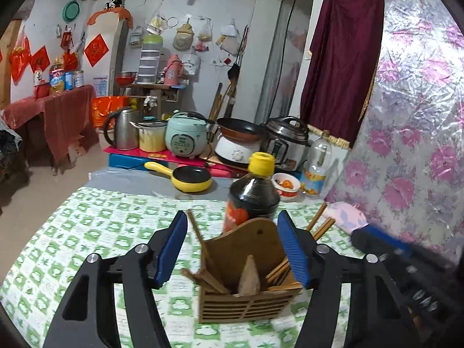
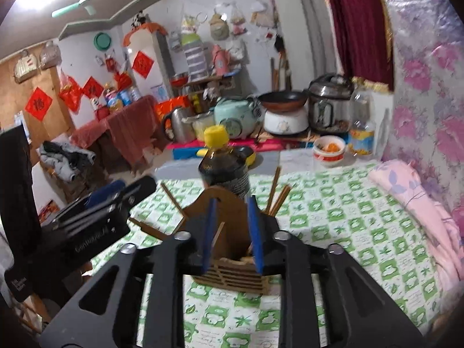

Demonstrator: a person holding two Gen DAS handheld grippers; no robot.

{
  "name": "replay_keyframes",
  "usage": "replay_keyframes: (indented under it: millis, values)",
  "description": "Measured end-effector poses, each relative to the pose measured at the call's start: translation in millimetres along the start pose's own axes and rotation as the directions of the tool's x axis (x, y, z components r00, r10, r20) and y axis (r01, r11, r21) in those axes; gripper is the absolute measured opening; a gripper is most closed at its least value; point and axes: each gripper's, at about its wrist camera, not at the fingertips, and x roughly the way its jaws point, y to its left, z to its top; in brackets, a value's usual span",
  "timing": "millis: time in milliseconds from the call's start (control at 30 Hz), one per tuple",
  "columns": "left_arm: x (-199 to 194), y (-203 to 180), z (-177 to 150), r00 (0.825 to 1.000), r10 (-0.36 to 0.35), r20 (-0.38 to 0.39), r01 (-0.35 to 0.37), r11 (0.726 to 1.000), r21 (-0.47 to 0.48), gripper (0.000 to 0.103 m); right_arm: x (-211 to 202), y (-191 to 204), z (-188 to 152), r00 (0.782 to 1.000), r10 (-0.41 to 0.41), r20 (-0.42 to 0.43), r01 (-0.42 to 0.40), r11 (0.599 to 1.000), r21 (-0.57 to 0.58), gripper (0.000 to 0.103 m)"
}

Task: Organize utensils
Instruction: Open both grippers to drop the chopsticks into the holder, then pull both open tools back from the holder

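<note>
A slatted wooden utensil holder [image 1: 246,307] [image 2: 232,275] stands on the green-and-white checked cloth [image 1: 101,232]. It holds several wooden chopsticks [image 1: 322,226] [image 2: 278,191] and a pointed wooden scoop [image 1: 249,275]. Right behind it stands a dark sauce bottle [image 1: 252,194] [image 2: 223,165] with a yellow cap. My left gripper [image 1: 232,213] is open, its blue pads wide apart on either side of the holder's top. My right gripper [image 2: 232,198] is open more narrowly in front of the holder's back board, and its pads press on nothing. Each view catches the other gripper at its edge.
Beyond the cloth sit a yellow pan [image 1: 191,178], a bowl of orange food [image 1: 285,185] and a clear bottle [image 1: 314,168]. A kettle, a rice cooker [image 1: 187,136], a frying pan and a pressure cooker [image 1: 285,142] line the back. A pink pillow [image 2: 406,191] lies against the floral wall at right.
</note>
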Motion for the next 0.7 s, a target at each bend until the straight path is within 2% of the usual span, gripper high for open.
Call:
replay_keyframes:
  millis: [33,133,300,433,700]
  values:
    - [-1.5,0.8,1.4,1.000,-0.002,-0.010,0.003,1.000,0.004,0.066,-2.9,1.6,0.5,1.000,-0.003,0.011,0.003,1.000,-0.001,0.043]
    - [-12.7,3.8,1.9,1.000,-0.011,0.002,0.011,1.000,-0.011,0.075,-12.1,7.9,-0.1,0.999,-0.004,0.032,0.004,1.000,-0.011,0.047]
    - [-37.4,-3.6,-2.4,0.997,0.052,0.055,-0.054,0.998,0.045,0.085,-23.9,15.0,-3.5,0.999,-0.005,0.044,0.006,1.000,-0.019,0.054]
    - [-55.0,-6.2,-6.7,0.993,0.085,0.078,-0.091,0.993,0.072,0.089,-38.0,20.4,-6.8,0.998,-0.009,0.061,0.011,1.000,-0.029,0.059]
    - [-80.9,-1.9,-21.5,0.991,0.101,0.087,-0.106,0.993,0.056,0.091,-68.7,23.3,-24.9,0.992,-0.030,0.120,0.034,0.999,-0.030,0.065]
